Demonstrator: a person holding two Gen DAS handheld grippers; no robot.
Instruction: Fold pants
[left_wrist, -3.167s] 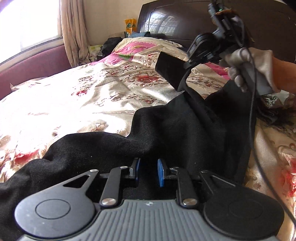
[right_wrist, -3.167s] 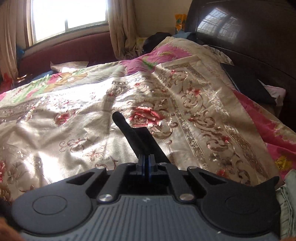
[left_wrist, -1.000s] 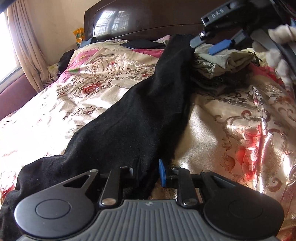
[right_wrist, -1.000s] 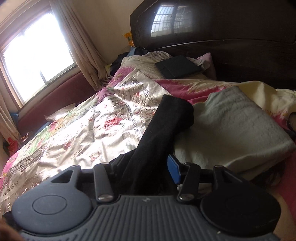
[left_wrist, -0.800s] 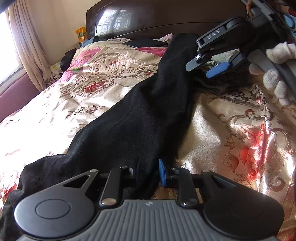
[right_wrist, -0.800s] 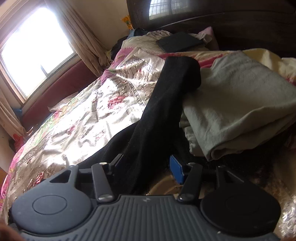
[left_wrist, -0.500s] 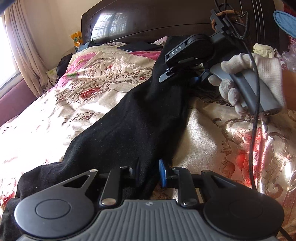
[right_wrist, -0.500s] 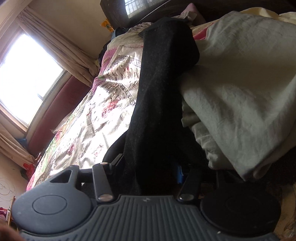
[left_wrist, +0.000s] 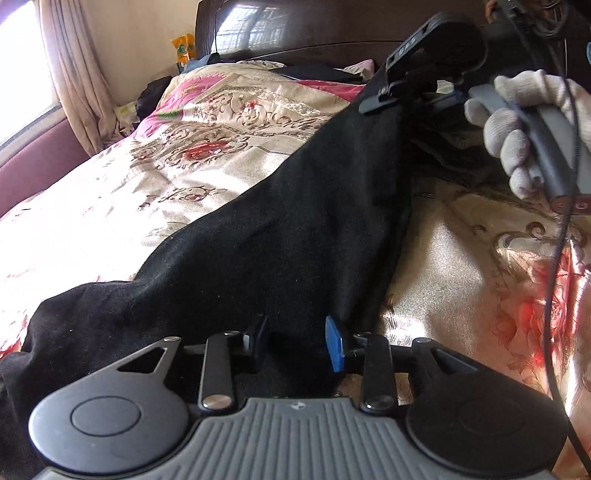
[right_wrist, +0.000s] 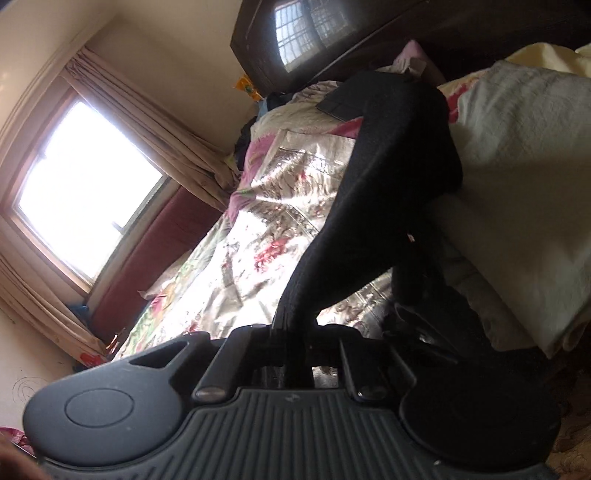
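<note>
Black pants (left_wrist: 266, 236) lie stretched across the floral bedspread, from the near left up to the far right. My left gripper (left_wrist: 297, 343) sits low over the near part, its jaws a little apart with black cloth between them. My right gripper (right_wrist: 291, 332) is shut on a leg of the pants (right_wrist: 373, 192), which rises from the jaws toward the pile ahead. It also shows in the left wrist view (left_wrist: 410, 92), clamped on the far end of the cloth, held by a gloved hand (left_wrist: 517, 122).
A pile of folded pale clothes (right_wrist: 517, 177) lies right of the pants leg. A dark wooden headboard (left_wrist: 317, 26) stands behind. A flat dark folded item (right_wrist: 336, 103) lies near the pillows. A window with curtains (right_wrist: 85, 184) is at the left.
My right gripper has gone from open around the pants leg to shut on it, and tilted low. My left gripper's jaws have spread slightly and it stayed in place.
</note>
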